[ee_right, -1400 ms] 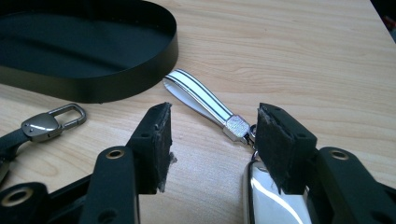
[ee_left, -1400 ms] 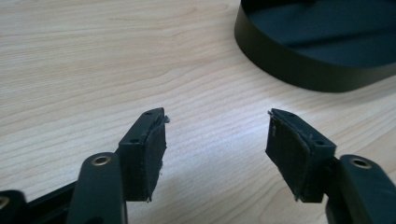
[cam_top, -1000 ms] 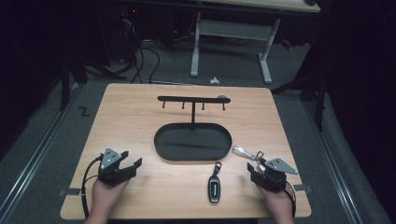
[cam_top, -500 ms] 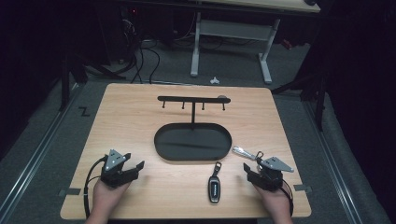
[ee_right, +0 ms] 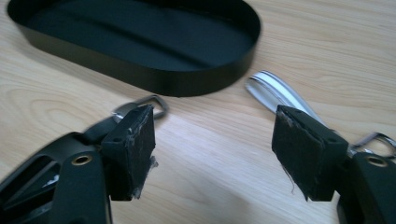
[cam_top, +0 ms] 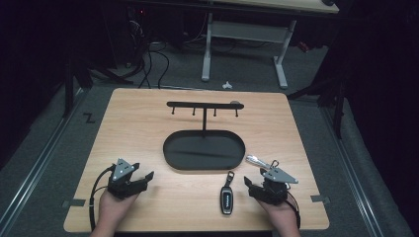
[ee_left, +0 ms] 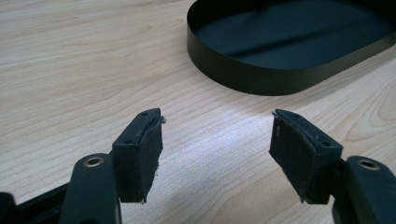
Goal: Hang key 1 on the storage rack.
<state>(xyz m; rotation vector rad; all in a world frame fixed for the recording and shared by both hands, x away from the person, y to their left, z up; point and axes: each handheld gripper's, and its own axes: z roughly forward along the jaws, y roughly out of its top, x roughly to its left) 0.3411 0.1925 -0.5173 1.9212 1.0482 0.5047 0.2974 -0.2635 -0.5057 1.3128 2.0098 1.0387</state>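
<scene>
The left tool and right tool are held near the desk edge, jaws apart and empty, so nothing is judged done: car key fob and metal carabiner lie beside the empty oval tray, the hook rack bare.

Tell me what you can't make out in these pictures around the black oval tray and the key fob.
- Black car key fob: high view, too small to read buttons; in the right gripper view the right gripper's left jaw covers all but its metal ring.
- Silver metal piece: right gripper view, far end behind the other jaw.
- Black oval metal tray: left gripper view, cut off by the top and right edges.
</scene>
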